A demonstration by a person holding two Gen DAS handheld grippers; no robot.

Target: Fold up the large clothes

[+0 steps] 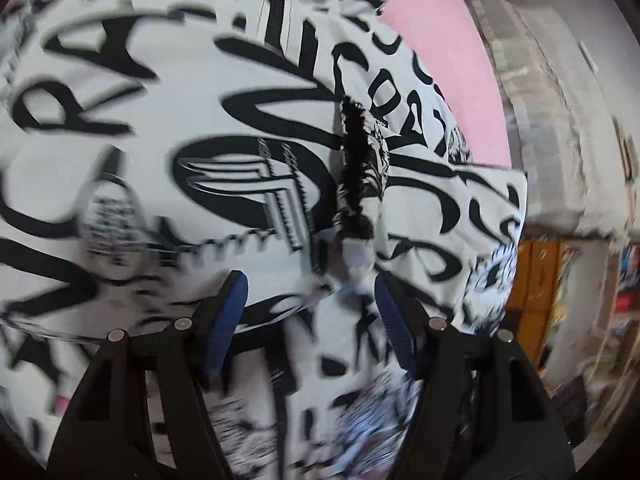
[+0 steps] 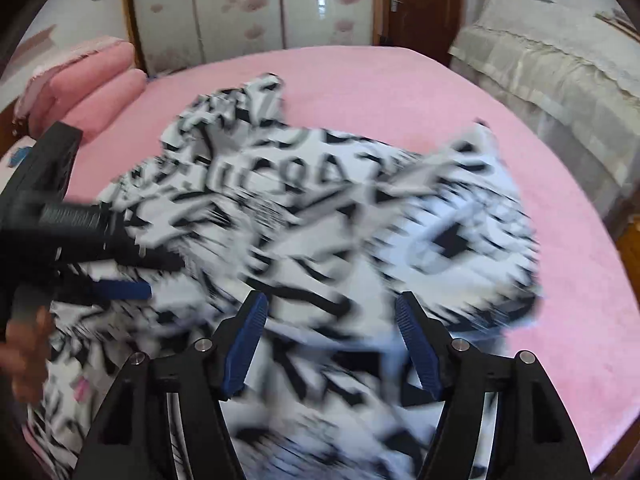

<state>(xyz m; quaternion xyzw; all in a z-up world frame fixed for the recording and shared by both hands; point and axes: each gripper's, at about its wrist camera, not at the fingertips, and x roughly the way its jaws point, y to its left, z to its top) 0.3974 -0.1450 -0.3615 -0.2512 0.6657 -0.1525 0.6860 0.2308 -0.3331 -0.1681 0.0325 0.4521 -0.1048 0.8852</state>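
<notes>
Bare pink bed (image 2: pixel 400 80) lies open beyond the crumpled garment (image 2: pixel 320 208); pink pillows (image 2: pixel 100 80) block the left edge.

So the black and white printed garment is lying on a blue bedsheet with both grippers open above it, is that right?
Not quite: the bedsheet is pink, not blue, as the right wrist view shows plainly. The rest stands: the black and white printed garment lies on it, and the left gripper and right gripper both have their jaws apart over the cloth.

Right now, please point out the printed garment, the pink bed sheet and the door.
printed garment (image 2: pixel 320 208): right wrist view, middle of the fabric.
pink bed sheet (image 2: pixel 380 80): right wrist view, bare far part.
door (image 2: pixel 420 0): right wrist view, brown panel.
</notes>
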